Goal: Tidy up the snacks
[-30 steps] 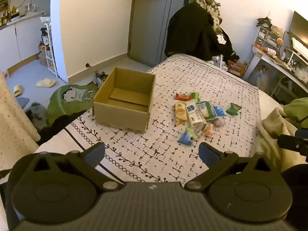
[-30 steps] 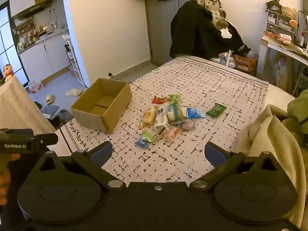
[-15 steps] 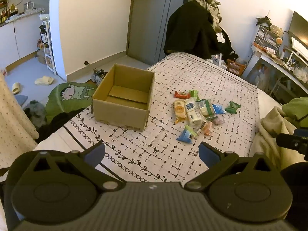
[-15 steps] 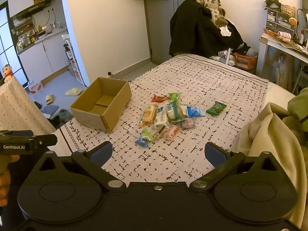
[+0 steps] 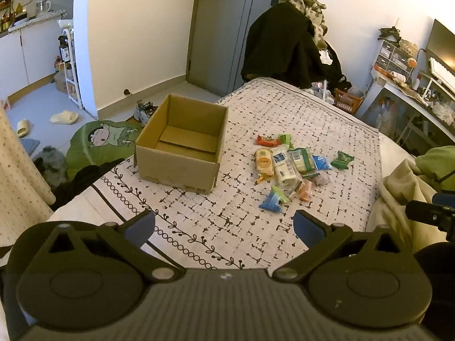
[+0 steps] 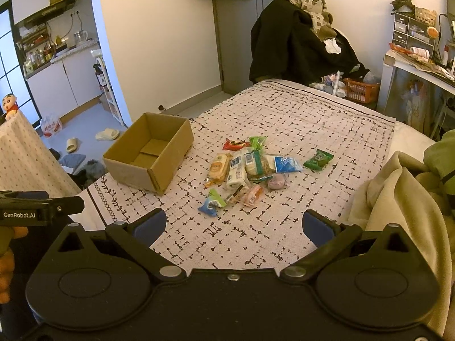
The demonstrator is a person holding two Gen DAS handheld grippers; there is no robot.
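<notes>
An open, empty cardboard box stands on the patterned bed cover. A pile of several wrapped snacks lies to its right, with a green packet apart at the right and a blue packet nearest me. My left gripper is open and empty, held above the near part of the bed, short of the box and the snacks. My right gripper is open and empty, near the bed's front, short of the pile.
A beige blanket is bunched at the bed's right side. A chair heaped with dark clothes stands beyond the bed's far end. A desk with clutter is at the right. A green cushion and slippers lie on the floor left.
Both grippers have drifted slightly; the box and snacks sit a little lower and nearer in both views. Both stay open and nothing on the bed has moved.
</notes>
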